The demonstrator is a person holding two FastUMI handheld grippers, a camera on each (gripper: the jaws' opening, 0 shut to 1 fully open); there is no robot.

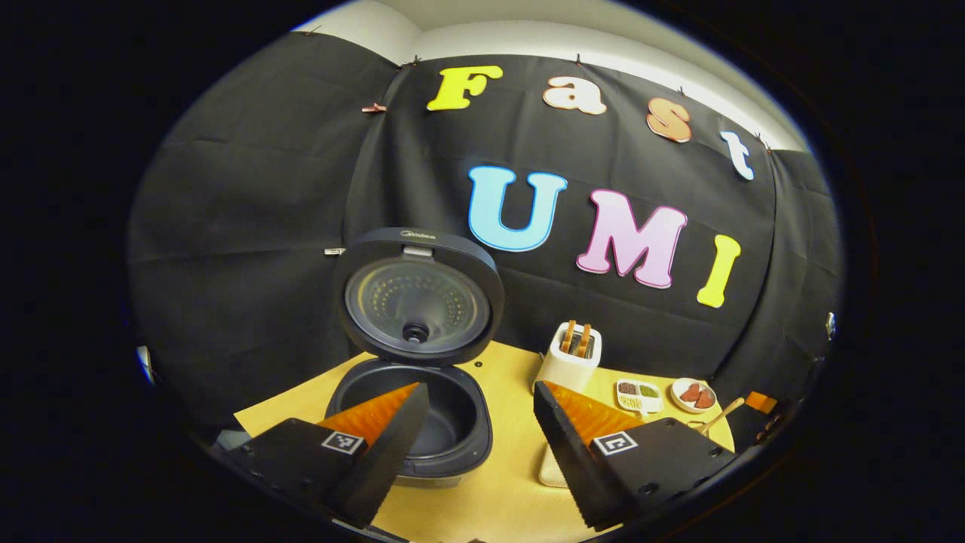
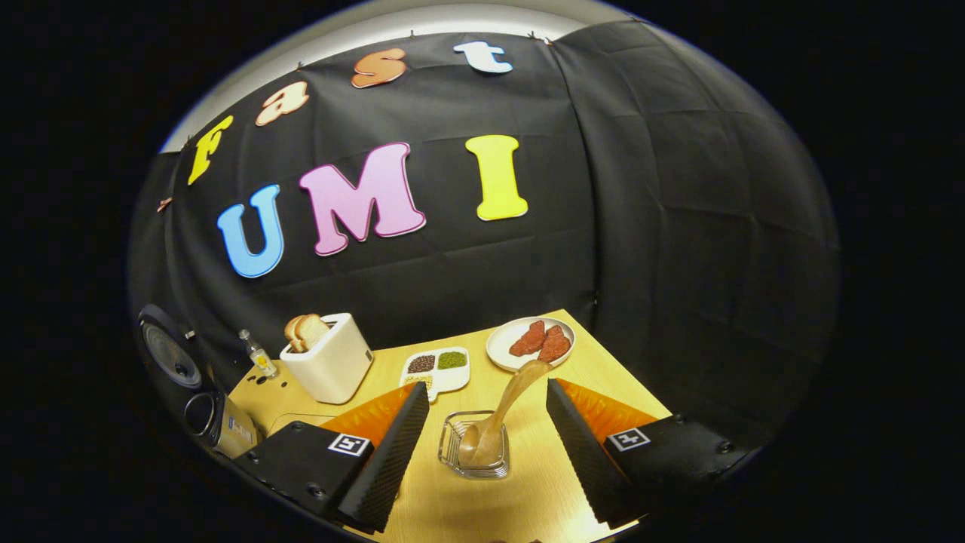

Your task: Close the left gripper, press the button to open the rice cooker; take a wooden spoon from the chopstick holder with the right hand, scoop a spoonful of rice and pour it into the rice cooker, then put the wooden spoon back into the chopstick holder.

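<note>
In the left gripper view, the rice cooker [image 1: 411, 422] sits on the left of the wooden table [image 1: 497, 498] with its lid [image 1: 418, 298] standing up, wide open. The left gripper [image 1: 481, 407] hangs just before it, jaws apart, holding nothing. To the right stands a white toaster [image 1: 571, 356] with bread.

In the right gripper view, the wooden spoon [image 2: 501, 418] leans in the clear chopstick holder [image 2: 475, 449], between the right gripper's [image 2: 486, 407] open, empty jaws. Behind are a tray of beans [image 2: 437, 369] and a plate of meat [image 2: 531, 343].
</note>
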